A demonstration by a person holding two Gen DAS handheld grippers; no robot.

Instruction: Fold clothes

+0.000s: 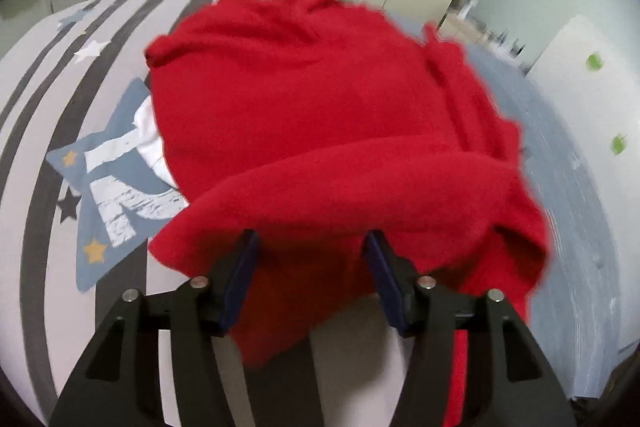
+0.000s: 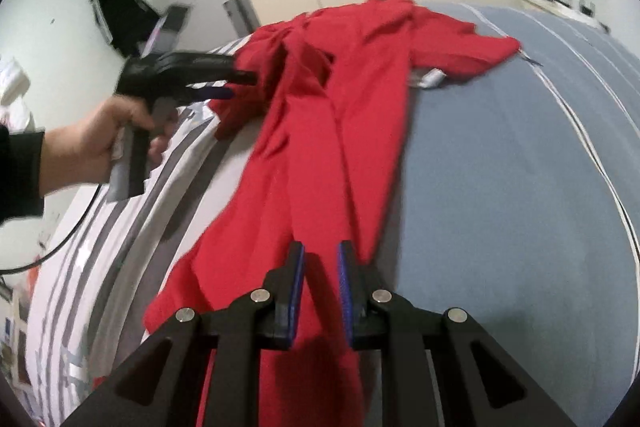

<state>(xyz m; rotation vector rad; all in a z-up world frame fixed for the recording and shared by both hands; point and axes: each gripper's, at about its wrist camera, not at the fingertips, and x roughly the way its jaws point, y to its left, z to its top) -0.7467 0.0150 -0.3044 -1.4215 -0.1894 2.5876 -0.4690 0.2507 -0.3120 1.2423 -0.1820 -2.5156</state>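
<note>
Roughly, by label:

Garment: red garment (image 2: 320, 131) lying stretched along the bed (image 2: 500, 167), running from the near edge toward the far end, sleeve reaching out far right.

Long axis: running near-to-far in the right wrist view, straddling the seam between striped cover on the left and plain blue on the right.

Right tool (image 2: 322, 259): sitting at the near end, fingers partly apart with a red fold passing between them; not pinching flat, so gripping or merely straddling — cannot tell.

Left tool (image 2: 236, 83): reaching in from the left at the far portion, tips buried in bunched red cloth; in its own view (image 1: 312, 243) fingers standing wide apart under a draped fold, seemingly not clamping.

Nearer end: right tool holding the near hem side, left tool nearer the far, shoulder side.

Likely next: needing both ends lifting along that axis, judging by the lie.
</note>
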